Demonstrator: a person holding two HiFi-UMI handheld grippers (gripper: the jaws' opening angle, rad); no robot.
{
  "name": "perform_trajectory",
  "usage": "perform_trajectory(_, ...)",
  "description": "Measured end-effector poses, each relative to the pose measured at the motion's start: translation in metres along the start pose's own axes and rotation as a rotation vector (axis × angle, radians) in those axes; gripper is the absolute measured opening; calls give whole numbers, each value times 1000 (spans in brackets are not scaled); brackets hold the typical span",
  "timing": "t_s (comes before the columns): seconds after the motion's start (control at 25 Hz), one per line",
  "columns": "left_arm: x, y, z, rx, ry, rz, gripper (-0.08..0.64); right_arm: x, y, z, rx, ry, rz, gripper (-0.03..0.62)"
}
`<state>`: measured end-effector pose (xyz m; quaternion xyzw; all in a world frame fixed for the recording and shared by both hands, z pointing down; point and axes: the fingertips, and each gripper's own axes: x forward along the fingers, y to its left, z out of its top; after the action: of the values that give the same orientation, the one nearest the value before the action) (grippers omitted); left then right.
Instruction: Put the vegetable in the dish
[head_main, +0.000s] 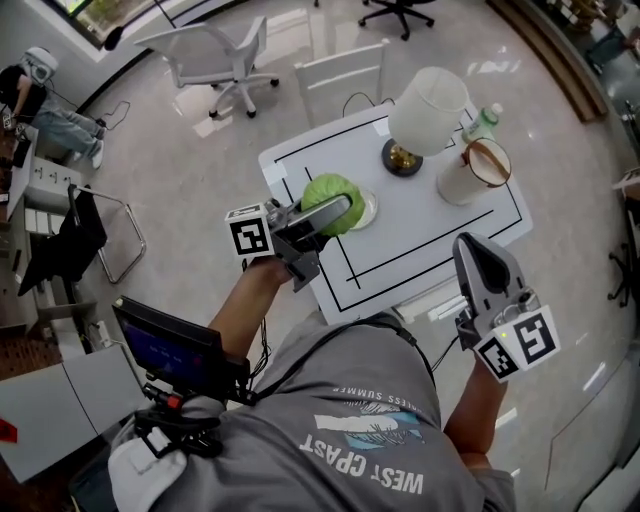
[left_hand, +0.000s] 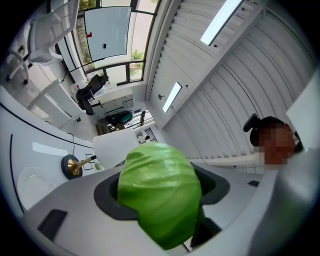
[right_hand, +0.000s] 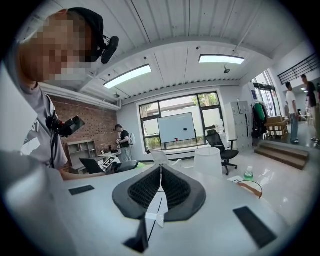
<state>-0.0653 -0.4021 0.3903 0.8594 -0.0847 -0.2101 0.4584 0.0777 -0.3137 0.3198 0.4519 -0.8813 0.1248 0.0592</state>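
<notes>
The left claw (head_main: 336, 204) is clamped on the green vegetable (left_hand: 159, 192), one jaw on each side of it. In the head view the vegetable covers the left part of the glass dish (head_main: 369, 210) on the white desk (head_main: 430, 240). The right claw (right_hand: 161, 187) is closed with nothing in it, near the desk's front edge.

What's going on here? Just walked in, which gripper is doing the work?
A person is working two handheld grippers at a white table. The left gripper is clamped on a green cabbage and holds it right at the clear dish, overlapping it in the head view. Whether the cabbage has touched down can't be told. The right gripper is shut and empty, held back off the table's near edge. A lamp, a mug and a bottle stand at the far side.
</notes>
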Motion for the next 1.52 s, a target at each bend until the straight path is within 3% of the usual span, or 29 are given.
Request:
perform_trajectory(0.24,7,76,-19,-72,54,112,307,6,-31,-16,27,44,-11,8)
perform_trajectory(0.6,10,166,-60,-86,228,264,307,10,-57,-33,60,99,-20,8)
perform_trajectory(0.96,-1,245,-115,-159,407,388,308,23,-75,-50,79,144,-4,8)
perform_trajectory(1.2,-10,281,-148,-191,564,432,308,32,-84,-58,85,170,5,8)
perform_trajectory(1.36,-12,295,-164,-248,630,425,308,36,-88,-64,89,183,5,8)
perform_trajectory(1.52,-14,305,-175,-258,687,435,308,37,-91,-68,92,191,3,8)
